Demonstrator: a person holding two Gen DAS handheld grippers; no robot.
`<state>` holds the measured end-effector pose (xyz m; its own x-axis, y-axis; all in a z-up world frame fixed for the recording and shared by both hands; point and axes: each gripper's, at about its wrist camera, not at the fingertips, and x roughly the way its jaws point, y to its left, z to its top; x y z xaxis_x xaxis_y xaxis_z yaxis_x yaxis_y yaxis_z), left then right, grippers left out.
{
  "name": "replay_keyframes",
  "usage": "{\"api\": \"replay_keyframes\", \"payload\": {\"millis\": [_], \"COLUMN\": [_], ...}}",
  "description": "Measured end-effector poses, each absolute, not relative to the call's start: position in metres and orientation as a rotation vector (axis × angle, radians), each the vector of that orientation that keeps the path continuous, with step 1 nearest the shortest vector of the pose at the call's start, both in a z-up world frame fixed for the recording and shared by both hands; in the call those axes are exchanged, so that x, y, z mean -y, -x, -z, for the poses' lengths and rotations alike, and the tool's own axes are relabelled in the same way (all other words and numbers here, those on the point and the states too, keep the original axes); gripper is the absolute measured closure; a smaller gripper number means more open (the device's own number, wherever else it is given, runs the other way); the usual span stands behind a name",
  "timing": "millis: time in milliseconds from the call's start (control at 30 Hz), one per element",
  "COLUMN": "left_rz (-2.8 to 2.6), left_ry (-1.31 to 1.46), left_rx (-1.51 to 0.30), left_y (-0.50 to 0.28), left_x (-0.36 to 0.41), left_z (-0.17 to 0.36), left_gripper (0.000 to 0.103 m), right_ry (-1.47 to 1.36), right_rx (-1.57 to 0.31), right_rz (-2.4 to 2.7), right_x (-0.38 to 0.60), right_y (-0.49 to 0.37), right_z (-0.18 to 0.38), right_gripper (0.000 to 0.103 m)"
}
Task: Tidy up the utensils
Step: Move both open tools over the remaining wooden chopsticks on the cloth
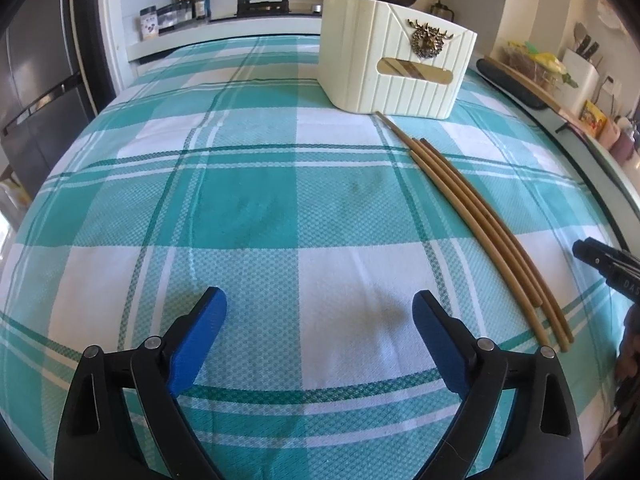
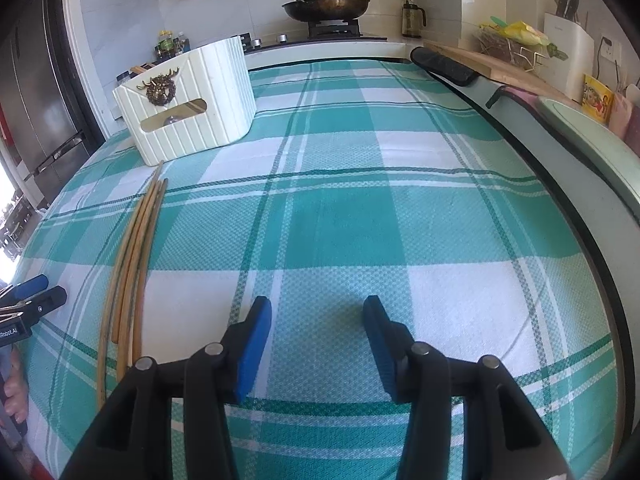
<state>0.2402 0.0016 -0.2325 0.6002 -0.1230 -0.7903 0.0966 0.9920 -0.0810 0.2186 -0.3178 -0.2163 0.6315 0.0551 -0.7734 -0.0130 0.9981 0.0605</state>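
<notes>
Several long tan chopsticks [image 1: 476, 216] lie side by side on the teal checked tablecloth [image 1: 256, 184], running from the cream ribbed holder box [image 1: 396, 64] toward the near edge. In the right wrist view the same chopsticks [image 2: 134, 264] lie left of my right gripper [image 2: 318, 312], below the box [image 2: 188, 100]. My left gripper [image 1: 320, 308] hovers over bare cloth, jaws wide, nothing between them. The right gripper's blue pads stand apart over the cloth [image 2: 360, 208], also holding nothing. Each gripper shows at the edge of the other's view: the right gripper tip [image 1: 600, 256], the left gripper tip [image 2: 36, 296].
A stove with a lidded pan [image 2: 326, 4] stands behind the table. A wooden board [image 2: 492, 64], a knife block [image 2: 568, 36] and packets line the counter on the right. A dark fridge [image 1: 36, 92] is at the left. A hand [image 2: 14, 396] shows at the lower left.
</notes>
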Motion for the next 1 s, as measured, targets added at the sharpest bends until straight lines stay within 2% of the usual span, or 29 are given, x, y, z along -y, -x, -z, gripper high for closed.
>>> {"api": "replay_keyframes", "payload": {"millis": [267,567,1000], "left_rz": [0.143,0.112,0.038], "left_ry": [0.193,0.132,0.075], "left_rx": [-0.937,-0.971,-0.998], "left_y": [-0.241,-0.259,-0.268], "left_x": [0.019,0.084,0.087], "left_z": [0.212,0.215,0.228], "left_gripper": [0.007,0.005,0.005], "right_ry": [0.03,0.017,0.015], "right_rx": [-0.897,-0.896,-0.895], "right_rz": [-0.012,-0.019,-0.02], "right_x": [0.307,0.308,0.308], "right_y": [-0.219,-0.218,-0.218], "right_z": [0.217,0.217,0.217], "right_gripper": [0.051,0.05,0.05]}}
